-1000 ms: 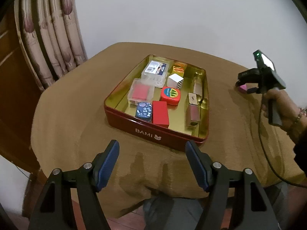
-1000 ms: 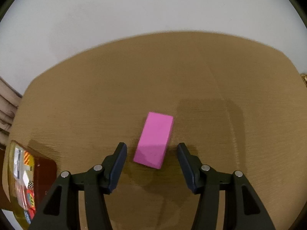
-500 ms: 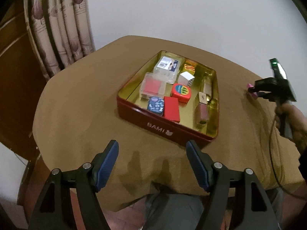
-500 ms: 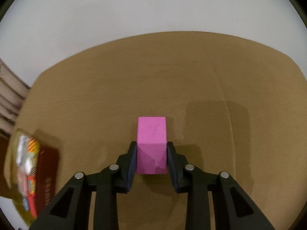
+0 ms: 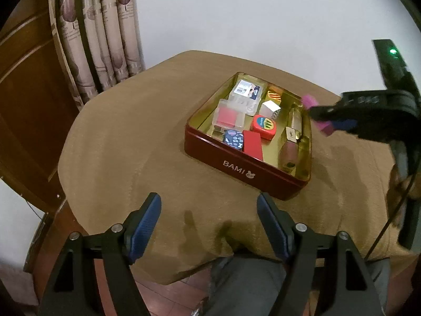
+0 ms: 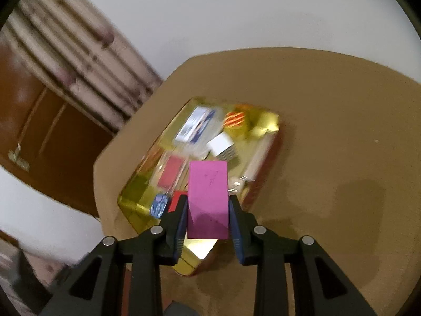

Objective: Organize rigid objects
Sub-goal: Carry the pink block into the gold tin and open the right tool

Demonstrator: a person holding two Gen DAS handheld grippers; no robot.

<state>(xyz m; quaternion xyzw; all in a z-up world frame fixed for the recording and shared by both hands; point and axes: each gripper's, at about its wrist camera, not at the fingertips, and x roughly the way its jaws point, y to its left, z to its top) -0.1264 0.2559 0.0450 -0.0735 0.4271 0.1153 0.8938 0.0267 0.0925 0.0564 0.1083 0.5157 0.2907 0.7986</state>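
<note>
A pink block is clamped between the pads of my right gripper, which hangs above the near side of the red and gold tin. In the left wrist view that same right gripper comes in from the right over the tin's right rim, with the pink block showing at its tip. The tin is marked BAMI and holds several small boxes and cases. My left gripper hovers in front of the tin over the brown cloth, its jaws opening with nothing between them.
The tin sits on a round table under a brown cloth. A curtain and a wooden door stand at the back left. A person's hand and a cable are at the right edge.
My right gripper closed on the pink block, lifted it off the cloth and swung it left over the tin. My left gripper's view shifted slightly, so the tin now sits further right.
</note>
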